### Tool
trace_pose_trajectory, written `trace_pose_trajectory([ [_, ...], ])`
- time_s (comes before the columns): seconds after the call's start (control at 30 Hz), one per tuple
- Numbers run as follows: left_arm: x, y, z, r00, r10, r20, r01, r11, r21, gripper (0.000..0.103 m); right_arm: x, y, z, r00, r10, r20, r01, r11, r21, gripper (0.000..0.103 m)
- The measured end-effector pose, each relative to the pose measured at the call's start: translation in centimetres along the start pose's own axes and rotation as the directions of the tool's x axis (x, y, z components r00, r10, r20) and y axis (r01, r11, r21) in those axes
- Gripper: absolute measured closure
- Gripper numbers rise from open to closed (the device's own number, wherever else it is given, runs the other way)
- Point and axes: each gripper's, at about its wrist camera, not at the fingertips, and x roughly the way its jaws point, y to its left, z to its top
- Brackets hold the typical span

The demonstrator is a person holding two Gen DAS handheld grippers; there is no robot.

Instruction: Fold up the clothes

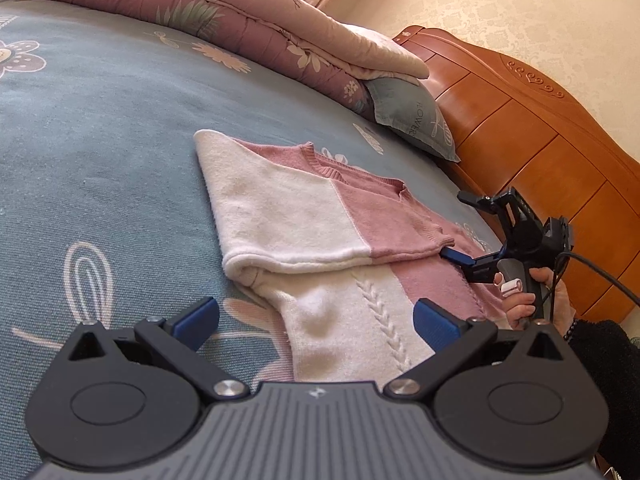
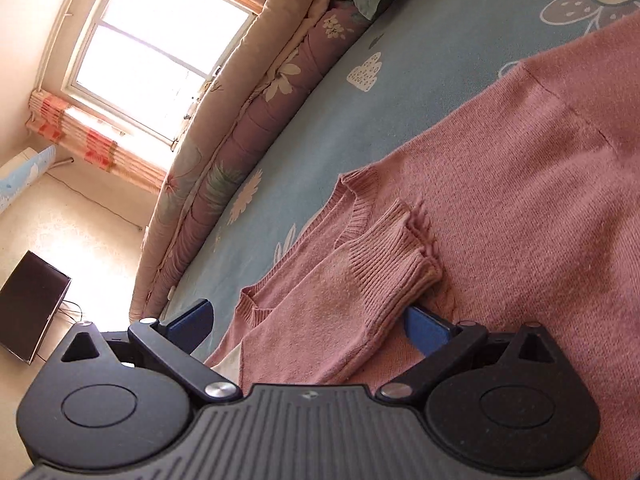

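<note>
Your sweater (image 1: 320, 216) lies flat on the bed (image 1: 100, 140), one sleeve (image 2: 360, 292) folded across its body. Your left gripper (image 1: 316, 320) hovers over the hem, jaws wide, empty. Your right gripper (image 2: 308, 326) straddles the sleeve cuff, jaws wide, ungripped.

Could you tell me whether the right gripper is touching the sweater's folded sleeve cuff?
Cannot tell. In the right wrist view the cuff lies between the open right gripper's fingers, but no contact or gap shows plainly.

the sweater (image 1: 304, 216) is running out of frame below, its hem hiding behind the left gripper (image 1: 316, 320).
</note>
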Motion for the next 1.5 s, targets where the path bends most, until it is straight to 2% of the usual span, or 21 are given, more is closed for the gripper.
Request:
trace_pose_trajectory([
  [0.17, 0.1, 0.0, -0.1, 1.000, 0.002, -0.003, -0.002, 1.000, 0.002, 0.001, 0.8, -0.1, 0.3, 0.999, -0.019, 0.043, 0.017, 0.999, 0.033, 0.000],
  [0.3, 0.2, 0.1, -0.2, 1.000, 0.001, -0.001, -0.001, 1.000, -0.004, 0.001, 1.0, 0.0, 0.3, 1.000, -0.017, 0.021, 0.017, 1.000, -0.007, 0.000],
  [0.47, 0.4, -0.1, -0.3, 1.000, 0.011, -0.003, -0.011, 1.000, 0.012, 0.001, 2.4, -0.4, 2.0, 0.998, -0.037, 0.053, 0.034, 0.997, 0.064, 0.000],
  [0.57, 0.3, 0.1, -0.4, 1.000, 0.001, -0.001, -0.001, 1.000, 0.000, 0.001, 2.3, 0.0, 1.0, 0.998, -0.029, 0.050, 0.031, 0.999, -0.039, 0.001],
  [0.6, 0.3, 0.2, -0.4, 1.000, -0.002, 0.001, 0.002, 1.000, -0.006, 0.001, 2.1, -0.1, 0.5, 0.998, -0.022, 0.051, 0.026, 0.996, -0.086, 0.005],
  [0.63, 0.2, 0.3, -0.4, 1.000, -0.004, 0.002, 0.004, 1.000, -0.010, 0.001, 1.7, -0.4, 0.1, 0.998, -0.023, 0.059, 0.030, 0.993, -0.117, 0.016],
  [0.67, 0.2, 0.3, -0.4, 1.000, -0.005, 0.002, 0.005, 1.000, -0.011, 0.001, 1.2, -0.9, -0.1, 0.997, -0.023, 0.068, 0.031, 0.992, -0.119, 0.022],
  [0.73, 0.3, 0.3, -0.4, 1.000, -0.004, 0.003, 0.004, 1.000, -0.012, 0.001, 0.5, -2.3, 0.4, 0.997, -0.028, 0.070, 0.033, 0.997, -0.073, 0.052],
  [0.77, 0.3, 0.2, -0.4, 1.000, -0.003, 0.003, 0.003, 1.000, -0.011, 0.001, 0.3, -2.9, 0.7, 0.997, -0.042, 0.062, 0.045, 0.998, -0.042, 0.061],
  [0.83, 0.4, 0.2, -0.3, 1.000, -0.003, 0.002, 0.003, 1.000, -0.009, 0.001, 0.3, -4.1, 1.1, 0.996, -0.071, 0.047, 0.070, 0.997, 0.019, 0.096],
  [1.07, 0.6, 0.3, -0.3, 1.000, -0.002, 0.002, 0.002, 1.000, -0.007, 0.001, 0.3, -3.6, 0.9, 0.993, -0.101, 0.062, 0.098, 0.994, 0.046, 0.094],
  [1.3, 0.6, 0.4, -0.3, 1.000, -0.003, 0.002, 0.003, 1.000, -0.009, 0.001, -1.7, -1.2, 0.4, 0.992, -0.105, 0.063, 0.106, 0.994, 0.000, 0.093],
  [1.5, 0.7, 0.6, -0.1, 1.000, -0.006, 0.002, 0.006, 1.000, -0.011, 0.001, -3.0, -0.6, 0.3, 0.990, -0.122, 0.069, 0.121, 0.993, 0.015, 0.093],
])
